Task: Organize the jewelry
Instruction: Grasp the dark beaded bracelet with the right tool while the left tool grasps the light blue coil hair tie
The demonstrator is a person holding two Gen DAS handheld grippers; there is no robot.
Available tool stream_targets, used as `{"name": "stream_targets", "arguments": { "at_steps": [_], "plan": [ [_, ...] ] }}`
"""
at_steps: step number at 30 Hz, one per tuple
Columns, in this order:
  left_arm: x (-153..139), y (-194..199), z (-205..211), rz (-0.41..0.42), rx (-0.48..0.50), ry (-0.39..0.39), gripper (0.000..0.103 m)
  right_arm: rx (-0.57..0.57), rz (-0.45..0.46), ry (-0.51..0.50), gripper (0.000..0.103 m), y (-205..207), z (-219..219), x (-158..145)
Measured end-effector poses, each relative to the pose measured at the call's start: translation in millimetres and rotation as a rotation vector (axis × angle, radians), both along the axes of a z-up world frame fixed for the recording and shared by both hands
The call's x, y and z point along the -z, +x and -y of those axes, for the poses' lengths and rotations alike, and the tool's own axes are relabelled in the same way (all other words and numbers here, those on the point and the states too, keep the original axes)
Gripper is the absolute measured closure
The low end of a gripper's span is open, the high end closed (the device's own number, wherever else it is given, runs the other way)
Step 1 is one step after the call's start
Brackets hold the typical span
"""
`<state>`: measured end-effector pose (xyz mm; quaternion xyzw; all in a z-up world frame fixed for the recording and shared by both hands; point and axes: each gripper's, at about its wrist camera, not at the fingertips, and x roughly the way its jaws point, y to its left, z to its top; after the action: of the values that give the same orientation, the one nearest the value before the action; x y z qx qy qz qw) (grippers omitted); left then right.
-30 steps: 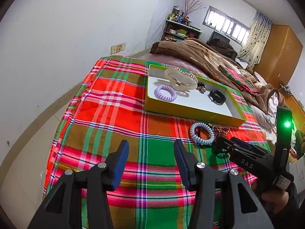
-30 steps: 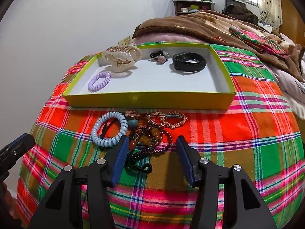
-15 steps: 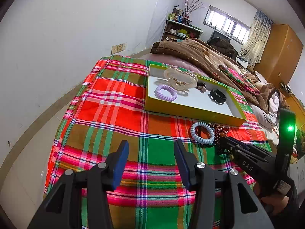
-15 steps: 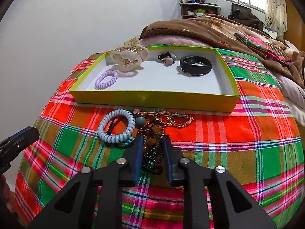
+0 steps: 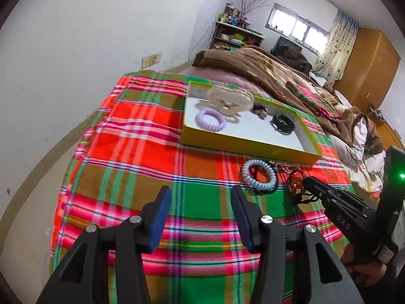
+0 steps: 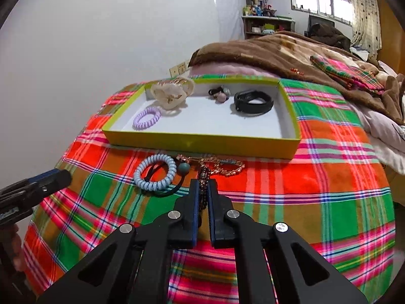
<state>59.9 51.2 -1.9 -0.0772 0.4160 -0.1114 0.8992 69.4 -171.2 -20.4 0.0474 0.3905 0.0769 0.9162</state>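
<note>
The right gripper [image 6: 201, 186] has just been closing its jaws, and they now pinch a dark beaded bracelet [image 6: 203, 177] above the plaid-covered bed [image 6: 316, 177], just in front of the near wall of the shallow yellow-green cardboard tray [image 6: 202, 145]. The left gripper [image 5: 200, 200] holds its jaws apart with nothing between them. A pale blue spiral hair tie [image 6: 155, 172] lies beside the bracelet.

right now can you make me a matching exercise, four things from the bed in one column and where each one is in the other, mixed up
1. purple coil hair tie
2. black band
3. blue coil hair tie
4. dark bead string

a. on the plaid cloth, outside the box
b. in the box, right part
c. between the right hand-held gripper's fingers
d. in the box, left part

Pairs: 1-d, 2-b, 3-a, 4-c
</note>
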Motion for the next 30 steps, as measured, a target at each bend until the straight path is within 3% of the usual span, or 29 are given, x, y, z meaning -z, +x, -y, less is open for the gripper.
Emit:
{"name": "stream_targets", "arguments": {
  "at_steps": [11,19,25,30],
  "plan": [
    [11.6,38.3,36.1,-0.091,0.1,-0.083,0.052,0.046,0.058,0.008,0.097,-15.5,33.0,-18.7],
    [17.5,50.4,56.3,-0.103,0.106,0.009,0.053,0.074,0.075,0.024,0.097,-19.5,52.0,-21.7],
    [28.0,56.3,56.1,-0.132,0.072,0.019,0.059,0.075,0.081,0.029,0.097,-20.3,58.6,-20.8],
    [32.2,55.7,65.4,-0.134,0.091,0.081,0.063,0.076,0.085,0.038,0.097,-20.9,63.2,-19.4]
  ]
}}
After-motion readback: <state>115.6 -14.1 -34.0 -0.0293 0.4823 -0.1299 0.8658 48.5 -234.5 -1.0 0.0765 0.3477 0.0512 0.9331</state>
